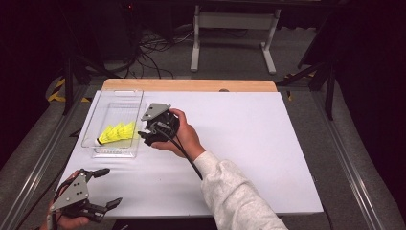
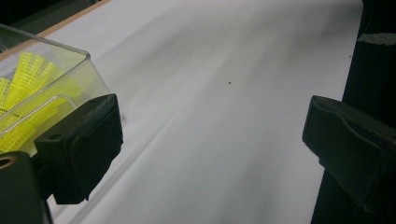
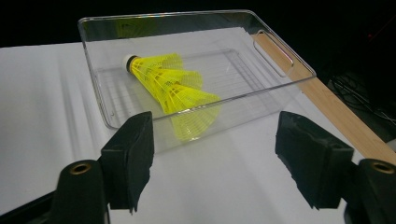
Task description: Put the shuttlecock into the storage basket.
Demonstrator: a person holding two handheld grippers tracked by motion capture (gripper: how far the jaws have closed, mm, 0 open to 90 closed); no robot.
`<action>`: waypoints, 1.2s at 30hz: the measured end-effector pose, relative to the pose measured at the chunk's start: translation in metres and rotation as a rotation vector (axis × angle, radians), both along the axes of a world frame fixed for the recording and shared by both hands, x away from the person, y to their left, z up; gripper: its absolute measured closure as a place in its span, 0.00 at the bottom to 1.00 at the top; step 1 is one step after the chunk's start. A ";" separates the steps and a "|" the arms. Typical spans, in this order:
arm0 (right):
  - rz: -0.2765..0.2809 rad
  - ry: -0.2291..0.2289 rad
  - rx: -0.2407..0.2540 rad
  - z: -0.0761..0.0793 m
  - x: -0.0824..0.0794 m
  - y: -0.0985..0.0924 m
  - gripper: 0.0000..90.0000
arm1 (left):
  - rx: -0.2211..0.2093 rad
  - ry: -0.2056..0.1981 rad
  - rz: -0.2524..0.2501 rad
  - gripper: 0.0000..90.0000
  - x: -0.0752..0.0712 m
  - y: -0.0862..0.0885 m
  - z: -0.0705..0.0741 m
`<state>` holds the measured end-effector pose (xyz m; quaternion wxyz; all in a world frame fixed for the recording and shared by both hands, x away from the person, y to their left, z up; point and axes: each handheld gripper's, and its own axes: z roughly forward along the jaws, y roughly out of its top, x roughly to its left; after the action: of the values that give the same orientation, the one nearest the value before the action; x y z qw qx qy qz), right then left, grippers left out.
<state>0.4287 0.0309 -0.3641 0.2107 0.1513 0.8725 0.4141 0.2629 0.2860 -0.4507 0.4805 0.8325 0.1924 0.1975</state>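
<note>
A clear plastic bin (image 1: pixel 119 93) stands on the left part of the white table. Yellow shuttlecocks (image 1: pixel 117 132) lie nested together inside it, white cork toward the near left. My right gripper (image 1: pixel 143 135) hovers just beside the bin's right wall, open and empty. In the right gripper view its jaws (image 3: pixel 215 149) stand wide apart in front of the bin (image 3: pixel 163 15), with the shuttlecocks (image 3: pixel 173 88) behind the clear wall. My left gripper (image 1: pixel 111 187) rests at the table's near left corner, open with nothing in it. Its own view (image 2: pixel 212 140) looks over bare table, the bin (image 2: pixel 70 56) at the left.
The white table top (image 1: pixel 249 143) stretches to the right of the bin. A wooden strip (image 1: pixel 191 85) runs along its far edge. Beyond it on the floor are cables (image 1: pixel 153 48) and a white frame's legs (image 1: pixel 234 28). Metal rails flank the table.
</note>
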 end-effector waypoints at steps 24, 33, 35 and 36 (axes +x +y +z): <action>-0.076 -0.051 0.015 0.002 -0.008 -0.034 0.16 | 0.002 0.002 0.002 0.07 0.000 -0.001 0.000; -0.098 -0.081 0.017 0.006 -0.014 -0.049 0.15 | 0.004 0.002 0.002 0.07 0.000 0.000 0.000; -0.098 -0.087 0.017 0.007 -0.015 -0.053 0.15 | 0.006 0.001 0.003 0.07 0.000 -0.001 0.000; -0.102 -0.090 0.018 0.007 -0.016 -0.054 0.15 | 0.007 0.001 0.002 0.07 0.000 -0.001 0.000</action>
<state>0.4125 -0.0231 -0.3567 0.2694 0.1785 0.8496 0.4169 0.2631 0.2850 -0.4508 0.4774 0.8340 0.1930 0.1984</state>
